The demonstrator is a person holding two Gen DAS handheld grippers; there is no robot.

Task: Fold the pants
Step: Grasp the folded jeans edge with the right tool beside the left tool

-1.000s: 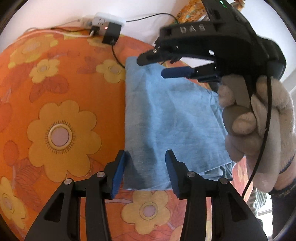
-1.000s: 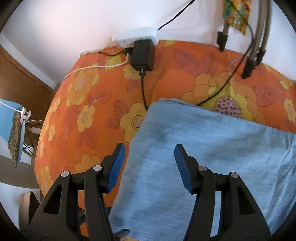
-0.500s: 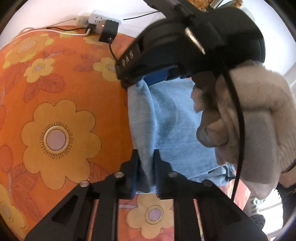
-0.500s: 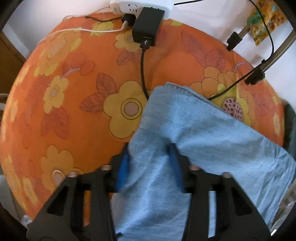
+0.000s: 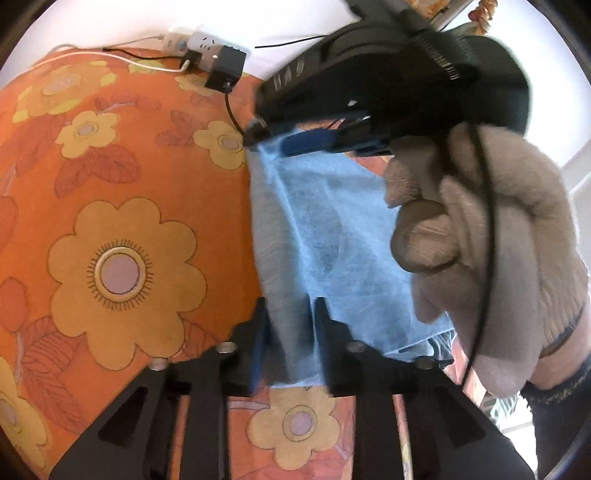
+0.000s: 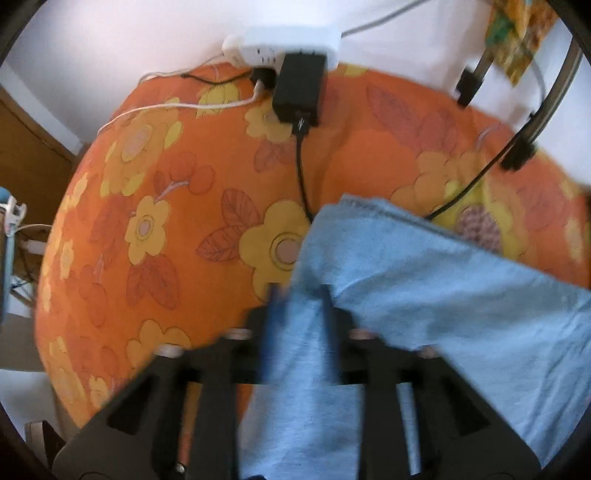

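An orange cloth with yellow flowers (image 6: 155, 229) covers the counter. At its far edge, against the white wall (image 6: 110, 33), lies a white power strip (image 6: 280, 50). A black adapter (image 6: 299, 92) is plugged into the strip, its black cable (image 6: 302, 173) running toward the camera.

pants (image 5: 332, 236): on the cloth-covered surface (image 5: 122, 206), right of its bare stretch
left gripper (image 5: 290, 332): at near edge of pants, fabric between fingers
right gripper (image 6: 299, 310): at far corner of pants, fabric between fingers
power strip (image 6: 282, 50): at far edge, against wall
adapter (image 6: 299, 94): plugged in front of strip, its cable (image 6: 303, 173) running under pants
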